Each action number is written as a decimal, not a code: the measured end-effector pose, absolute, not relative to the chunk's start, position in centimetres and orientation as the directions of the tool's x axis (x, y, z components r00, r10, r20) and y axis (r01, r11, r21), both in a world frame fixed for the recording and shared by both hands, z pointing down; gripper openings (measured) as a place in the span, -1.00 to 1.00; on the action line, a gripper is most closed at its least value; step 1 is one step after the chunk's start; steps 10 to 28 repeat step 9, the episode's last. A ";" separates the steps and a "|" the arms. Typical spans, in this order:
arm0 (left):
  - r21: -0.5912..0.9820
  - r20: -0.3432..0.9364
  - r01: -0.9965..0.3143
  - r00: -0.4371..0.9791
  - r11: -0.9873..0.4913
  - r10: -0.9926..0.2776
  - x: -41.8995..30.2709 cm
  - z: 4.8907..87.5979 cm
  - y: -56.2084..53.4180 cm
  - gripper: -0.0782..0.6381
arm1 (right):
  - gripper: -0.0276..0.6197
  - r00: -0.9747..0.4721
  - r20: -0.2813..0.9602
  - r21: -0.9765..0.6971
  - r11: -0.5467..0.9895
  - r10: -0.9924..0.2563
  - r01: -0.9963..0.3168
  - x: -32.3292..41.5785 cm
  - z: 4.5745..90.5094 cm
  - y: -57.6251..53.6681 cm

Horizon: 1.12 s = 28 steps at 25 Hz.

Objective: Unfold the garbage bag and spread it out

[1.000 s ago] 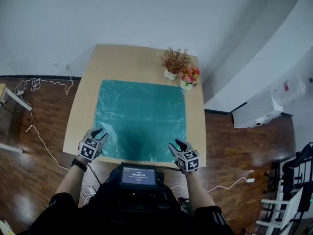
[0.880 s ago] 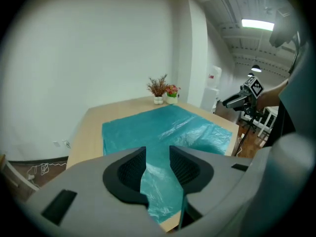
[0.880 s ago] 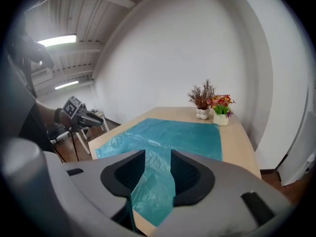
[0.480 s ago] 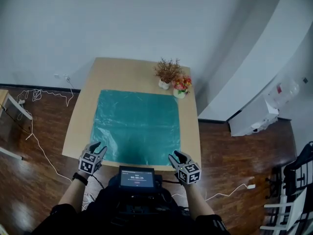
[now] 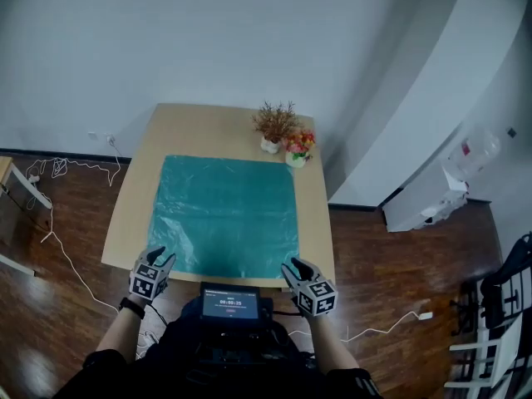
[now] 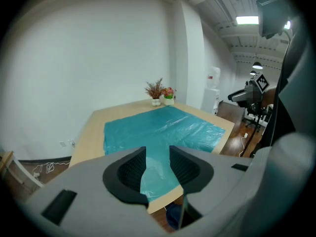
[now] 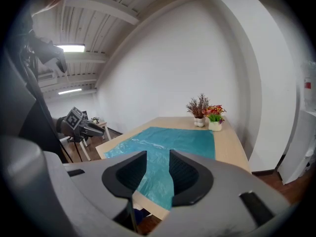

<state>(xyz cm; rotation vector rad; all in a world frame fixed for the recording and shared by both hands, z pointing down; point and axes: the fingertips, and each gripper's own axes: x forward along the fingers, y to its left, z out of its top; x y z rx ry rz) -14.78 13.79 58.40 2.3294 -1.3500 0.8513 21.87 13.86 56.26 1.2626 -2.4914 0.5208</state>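
The teal garbage bag (image 5: 224, 214) lies unfolded and flat over most of the light wooden table (image 5: 208, 127). It also shows ahead of both jaw pairs as a teal sheet (image 6: 163, 127) (image 7: 170, 139). My left gripper (image 5: 162, 257) hangs just off the table's near left edge, open, with nothing between its fingers (image 6: 158, 154). Near the bag's near right corner, my right gripper (image 5: 293, 264) is also off the table; its jaws are closing a little on empty air (image 7: 158, 158). Neither gripper touches the bag.
A pot of dried twigs (image 5: 273, 127) and a pot of flowers (image 5: 298, 150) stand at the table's far right corner. A small screen (image 5: 229, 302) sits at the person's chest. White cables (image 5: 58, 169) trail over the wooden floor at left; a white appliance (image 5: 428, 202) stands at right.
Both grippers have drawn back from the bag's near corners to just off the table's near edge. The head view has pulled away, so the table looks smaller.
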 end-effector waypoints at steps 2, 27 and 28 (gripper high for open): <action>-0.022 0.631 -0.867 0.374 -0.497 -0.679 -14.8 58.2 14.1 -0.34 | -0.41 -0.569 0.418 -0.184 0.548 -0.708 -0.816 22.1 56.2 14.2; -0.021 0.630 -0.870 0.372 -0.493 -0.682 -14.3 58.6 15.2 -0.34 | -0.41 -0.572 0.410 -0.179 0.553 -0.710 -0.814 22.6 56.2 14.9; -0.021 0.630 -0.870 0.372 -0.493 -0.682 -14.3 58.6 15.2 -0.34 | -0.41 -0.572 0.410 -0.179 0.553 -0.710 -0.814 22.6 56.2 14.9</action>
